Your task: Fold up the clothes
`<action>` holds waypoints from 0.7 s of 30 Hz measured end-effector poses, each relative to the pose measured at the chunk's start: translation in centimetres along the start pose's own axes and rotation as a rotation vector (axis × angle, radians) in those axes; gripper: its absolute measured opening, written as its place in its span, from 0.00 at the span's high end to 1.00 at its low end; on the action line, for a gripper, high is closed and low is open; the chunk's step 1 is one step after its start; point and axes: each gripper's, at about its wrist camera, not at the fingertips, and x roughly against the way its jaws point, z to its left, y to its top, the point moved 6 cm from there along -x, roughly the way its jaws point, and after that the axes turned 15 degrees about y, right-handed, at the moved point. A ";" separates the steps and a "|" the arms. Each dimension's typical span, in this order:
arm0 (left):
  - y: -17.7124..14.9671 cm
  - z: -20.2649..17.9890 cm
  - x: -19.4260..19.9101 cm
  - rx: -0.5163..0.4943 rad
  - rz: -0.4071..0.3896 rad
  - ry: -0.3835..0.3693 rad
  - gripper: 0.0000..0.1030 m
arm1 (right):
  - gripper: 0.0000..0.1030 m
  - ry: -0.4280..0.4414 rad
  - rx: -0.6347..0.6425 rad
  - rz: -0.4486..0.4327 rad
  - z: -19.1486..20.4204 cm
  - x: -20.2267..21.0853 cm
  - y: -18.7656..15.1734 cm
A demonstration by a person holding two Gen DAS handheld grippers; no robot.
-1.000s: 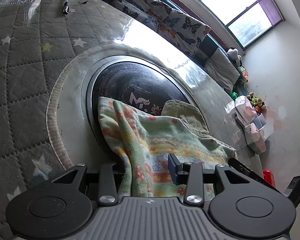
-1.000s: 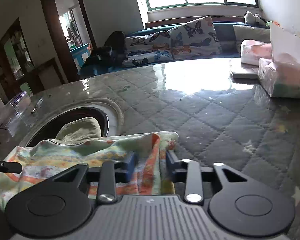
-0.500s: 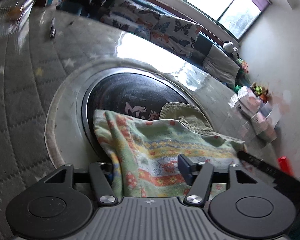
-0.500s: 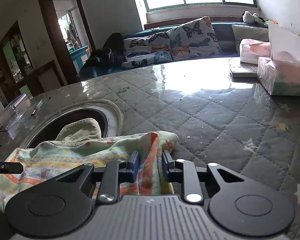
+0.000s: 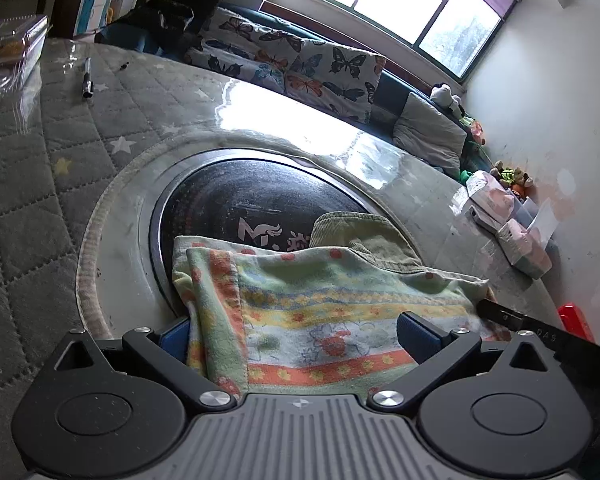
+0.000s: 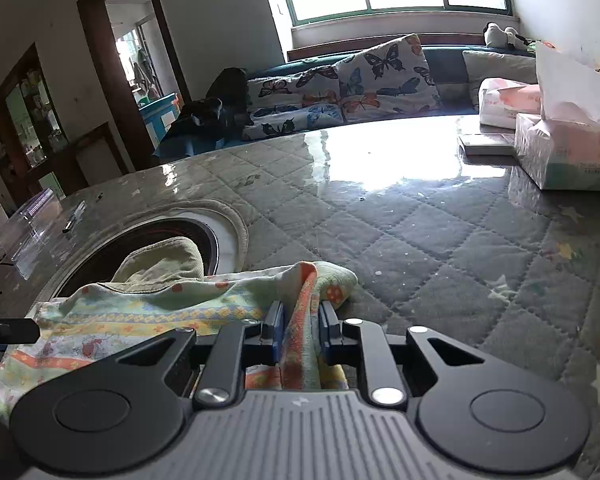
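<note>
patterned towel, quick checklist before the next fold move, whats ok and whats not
1. Right gripper clamped on the patterned towel: ok, a fold of cloth sits pinched between its blue pads.
2. Left gripper gripping its end: not ok, jaws spread wide with the cloth lying loose between them.
3. Towel free of other laundry: not ok, it overlaps the olive garment.
4. Landing space: ok, the quilted table cover ahead of the right gripper is bare.
5. Tissue boxes out of the way: ok, at the far right edge.
6. Towel lying flat: not ok, bunched at the right end.
</note>
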 end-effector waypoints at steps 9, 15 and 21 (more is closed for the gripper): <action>0.3 1.1 0.0 0.051 0.015 0.006 0.73 | 0.91 0.014 -0.017 -0.013 0.2 0.4 0.0; 0.8 1.4 1.0 0.058 -0.011 0.000 0.90 | 0.93 0.024 -0.029 -0.049 0.6 1.3 0.2; 2.3 -1.3 3.1 -0.004 -0.084 -0.055 0.91 | 0.94 0.023 -0.009 -0.112 1.4 4.1 1.0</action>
